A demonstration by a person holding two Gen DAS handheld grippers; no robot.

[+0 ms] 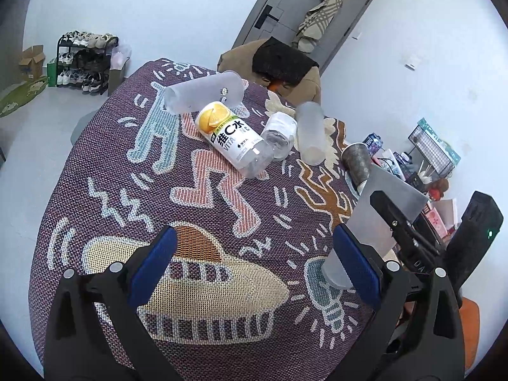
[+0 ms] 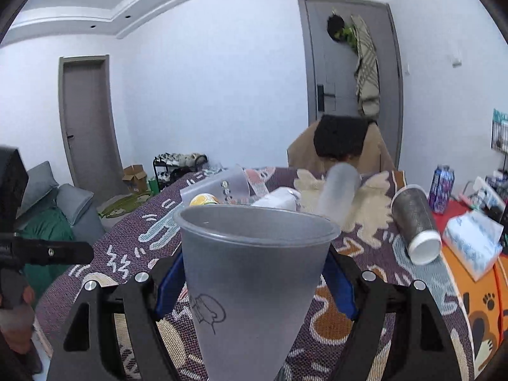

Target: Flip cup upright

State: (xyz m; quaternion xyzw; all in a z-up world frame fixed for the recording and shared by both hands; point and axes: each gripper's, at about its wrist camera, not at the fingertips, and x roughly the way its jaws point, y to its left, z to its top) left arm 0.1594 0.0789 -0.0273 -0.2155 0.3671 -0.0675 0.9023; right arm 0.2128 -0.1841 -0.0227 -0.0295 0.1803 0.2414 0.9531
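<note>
A frosted translucent plastic cup (image 2: pixel 254 273) stands mouth up between the blue pads of my right gripper (image 2: pixel 254 282), which is shut on it. In the left wrist view the same cup (image 1: pixel 377 222) shows at the right, tilted, with the right gripper's black finger across it. My left gripper (image 1: pixel 257 270) is open and empty above the patterned tablecloth (image 1: pixel 127 174). Two more frosted cups lie on their sides at the far end: one (image 1: pixel 203 92) at the back and one (image 1: pixel 309 131) to the right.
A vitamin C water bottle (image 1: pixel 231 136) and a clear bottle (image 1: pixel 279 133) lie between the cups. A dark paper cup (image 2: pixel 416 222) lies at the right edge. A tissue pack (image 2: pixel 473 244), a chair with a coat (image 2: pixel 339 143) and a shoe rack (image 1: pixel 84 60) surround the table.
</note>
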